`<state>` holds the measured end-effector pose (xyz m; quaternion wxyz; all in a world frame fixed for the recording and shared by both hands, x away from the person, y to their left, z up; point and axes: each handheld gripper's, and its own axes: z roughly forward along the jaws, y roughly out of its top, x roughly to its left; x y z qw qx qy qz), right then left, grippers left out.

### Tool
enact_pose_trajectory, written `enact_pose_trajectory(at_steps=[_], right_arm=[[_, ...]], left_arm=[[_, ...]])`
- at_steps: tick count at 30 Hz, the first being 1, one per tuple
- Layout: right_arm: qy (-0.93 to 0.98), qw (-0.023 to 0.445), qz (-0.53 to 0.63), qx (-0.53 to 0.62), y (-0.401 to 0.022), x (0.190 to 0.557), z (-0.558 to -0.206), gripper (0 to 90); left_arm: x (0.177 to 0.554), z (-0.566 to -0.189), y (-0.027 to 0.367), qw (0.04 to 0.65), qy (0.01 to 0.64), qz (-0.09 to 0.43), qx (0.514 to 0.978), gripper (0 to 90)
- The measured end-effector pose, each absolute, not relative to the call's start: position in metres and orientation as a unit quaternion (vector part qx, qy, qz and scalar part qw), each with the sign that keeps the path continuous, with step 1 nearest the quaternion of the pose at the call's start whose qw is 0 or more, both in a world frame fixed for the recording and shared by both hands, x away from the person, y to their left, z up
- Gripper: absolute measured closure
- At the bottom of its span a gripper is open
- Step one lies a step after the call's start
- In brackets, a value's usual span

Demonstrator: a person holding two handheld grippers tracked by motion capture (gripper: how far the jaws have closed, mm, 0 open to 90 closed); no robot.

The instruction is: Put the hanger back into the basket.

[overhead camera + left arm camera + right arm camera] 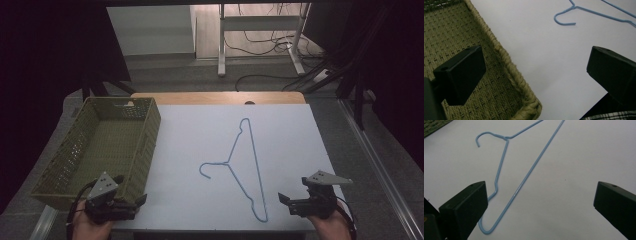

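A light blue wire hanger (245,165) lies flat in the middle of the white table top (290,130), its hook pointing left. An olive woven basket (150,135) stands at the left with nothing in it. My left gripper (132,189) is held at the basket's near right corner, open; its own view has the basket rim (506,60) between its jaws and the hanger's hook (565,24) farther off. At the near right my right gripper (292,189) is also open. It faces the hanger (522,182), whose near rounded corner lies by its left jaw, apart from it.
A corner of the basket (434,126) shows at the top left of the right gripper view. A wooden strip (215,97) borders the table's far edge. Beyond it stand a white desk frame (260,40) and floor cables. A plaid sleeve (609,116) lies under the left gripper.
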<state>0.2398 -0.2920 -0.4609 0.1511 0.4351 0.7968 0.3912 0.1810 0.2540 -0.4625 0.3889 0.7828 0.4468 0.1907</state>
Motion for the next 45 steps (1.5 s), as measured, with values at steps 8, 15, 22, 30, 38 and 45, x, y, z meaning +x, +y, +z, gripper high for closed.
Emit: enact_pose_trajectory(at_steps=[8, 15, 22, 30, 38, 45], right_arm=[[0.796, 0.155, 0.389, 0.437, -0.29, 0.239, -0.462, 0.0], [0.793, 0.152, 0.393, 0.441, -0.29, 0.239, -0.462, 0.0], [0.799, 0.156, 0.384, 0.436, -0.286, 0.239, -0.463, 0.0], [0.814, 0.15, 0.36, 0.43, -0.274, 0.242, -0.461, 0.0], [0.836, 0.134, 0.332, 0.415, -0.262, 0.247, -0.454, 0.0], [0.843, 0.109, 0.315, 0.421, -0.252, 0.255, -0.451, 0.0]], left_arm=[[0.182, -0.463, 0.254, 0.392, 0.444, 0.186, 0.784, 3.0], [0.183, -0.464, 0.254, 0.391, 0.446, 0.186, 0.783, 2.8], [0.182, -0.464, 0.254, 0.389, 0.446, 0.186, 0.784, 2.4], [0.181, -0.464, 0.254, 0.392, 0.447, 0.183, 0.783, 2.3], [0.181, -0.464, 0.253, 0.39, 0.448, 0.183, 0.783, 2.3], [0.182, -0.464, 0.253, 0.387, 0.449, 0.184, 0.784, 2.3]])
